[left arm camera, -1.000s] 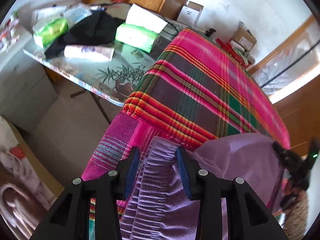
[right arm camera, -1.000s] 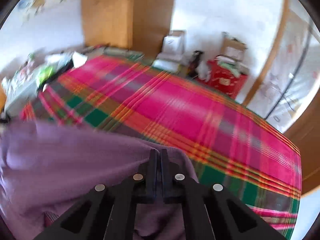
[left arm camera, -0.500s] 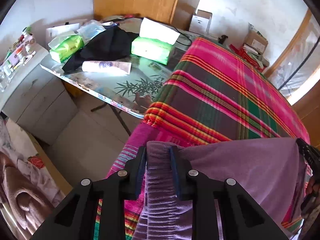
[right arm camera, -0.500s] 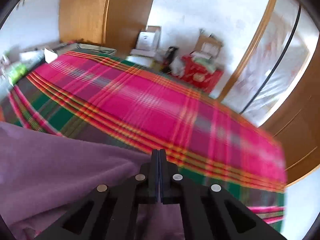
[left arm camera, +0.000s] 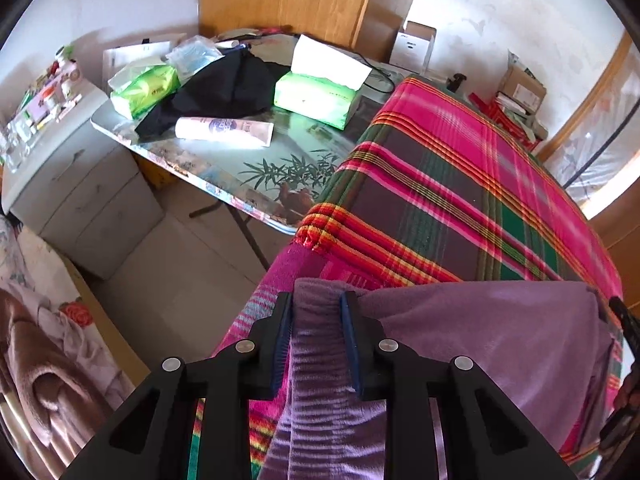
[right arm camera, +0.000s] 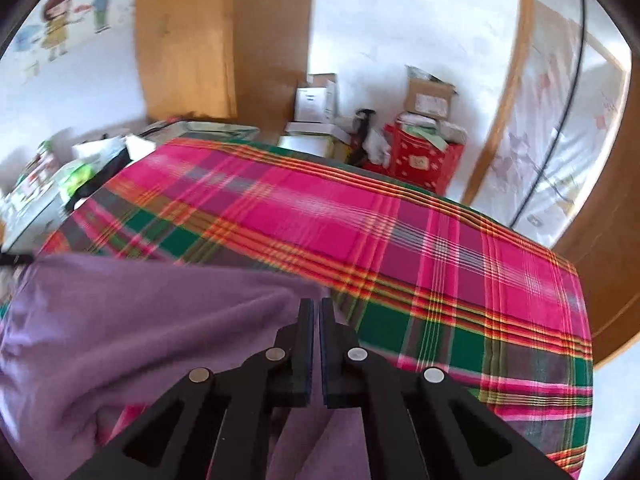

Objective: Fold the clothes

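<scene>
A purple garment (left arm camera: 500, 332) hangs stretched between my two grippers above the near edge of a bed with a pink and green plaid sheet (left arm camera: 460, 184). My left gripper (left arm camera: 316, 300) is shut on the garment's ribbed band, which bunches between the blue pads and hangs down below them. In the right wrist view the same purple garment (right arm camera: 140, 320) spreads to the left, with my right gripper (right arm camera: 317, 304) shut on its thin right corner. The plaid sheet (right arm camera: 320, 216) lies flat beyond it.
Left of the bed stands a glass-topped table (left arm camera: 256, 176) carrying green tissue packs (left arm camera: 316, 98), a black cloth (left arm camera: 224, 88) and a white tube (left arm camera: 224, 128). A grey drawer unit (left arm camera: 80, 196) stands beside it. Boxes (right arm camera: 424, 148) line the far wall. Floral bedding (left arm camera: 44, 340) lies lower left.
The left jaws have narrowed onto the ribbed band. The garment's top edge has pulled out straight and taut as the right gripper drew away to the right.
</scene>
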`<state>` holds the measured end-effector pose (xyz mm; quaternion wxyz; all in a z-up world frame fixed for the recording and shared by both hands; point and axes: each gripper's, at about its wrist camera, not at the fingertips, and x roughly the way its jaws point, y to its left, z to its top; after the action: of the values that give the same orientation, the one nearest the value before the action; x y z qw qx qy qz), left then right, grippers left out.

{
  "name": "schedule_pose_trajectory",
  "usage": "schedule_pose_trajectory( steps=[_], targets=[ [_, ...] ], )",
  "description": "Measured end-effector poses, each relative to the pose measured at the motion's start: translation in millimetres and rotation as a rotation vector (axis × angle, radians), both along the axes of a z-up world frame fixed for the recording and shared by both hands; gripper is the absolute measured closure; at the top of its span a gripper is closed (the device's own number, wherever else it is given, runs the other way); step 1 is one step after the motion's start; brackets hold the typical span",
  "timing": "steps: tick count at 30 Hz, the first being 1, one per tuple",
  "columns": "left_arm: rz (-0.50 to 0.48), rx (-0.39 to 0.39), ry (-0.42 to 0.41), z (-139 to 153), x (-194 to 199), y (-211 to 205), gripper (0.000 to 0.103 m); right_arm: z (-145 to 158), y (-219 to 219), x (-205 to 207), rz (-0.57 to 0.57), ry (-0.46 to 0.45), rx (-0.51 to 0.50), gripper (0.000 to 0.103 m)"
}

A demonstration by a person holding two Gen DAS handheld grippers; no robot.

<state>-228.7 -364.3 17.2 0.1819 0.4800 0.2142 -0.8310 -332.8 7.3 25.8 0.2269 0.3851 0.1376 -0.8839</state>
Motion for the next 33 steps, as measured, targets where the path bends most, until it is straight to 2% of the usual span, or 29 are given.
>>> schedule_pose_trajectory(
  steps=[6,10,13,15,17,19,23,27,33],
  targets=[
    [-0.003,-0.025,0.027,21.7,19.7,8.3,0.077,-7.5,-1.7,46.4,0.131,-0.027,0.033,0.091],
    [-0.026,-0.037,0.050,38.6,33.6,23.8,0.077,-21.1,-6.4,66.5,0.168,-0.030,0.082,0.085],
    [-0.105,-0.066,0.086,53.6,43.7,51.0,0.077,-28.5,-2.5,75.3,0.165,-0.042,0.096,0.076],
    [-0.190,-0.080,0.100,60.8,47.9,76.1,0.077,-26.6,10.9,81.1,0.133,-0.046,0.074,0.076],
    [-0.275,-0.043,0.086,60.8,46.2,100.7,0.077,-23.6,25.4,87.4,0.097,-0.046,0.049,0.074],
    [-0.342,-0.013,0.072,58.7,42.7,123.2,0.077,-23.2,38.2,97.3,0.082,-0.060,0.037,0.066],
    [-0.483,-0.005,0.048,53.0,32.6,172.4,0.077,-24.4,60.7,119.2,0.069,-0.092,0.022,0.060],
    [-0.574,0.000,0.049,49.3,18.4,211.8,0.077,-28.5,67.4,139.8,0.092,-0.099,0.022,0.046],
    [-0.701,-0.076,0.036,39.7,-10.5,269.6,0.077,-34.8,70.3,148.3,0.112,-0.118,0.019,0.046]
  ],
)
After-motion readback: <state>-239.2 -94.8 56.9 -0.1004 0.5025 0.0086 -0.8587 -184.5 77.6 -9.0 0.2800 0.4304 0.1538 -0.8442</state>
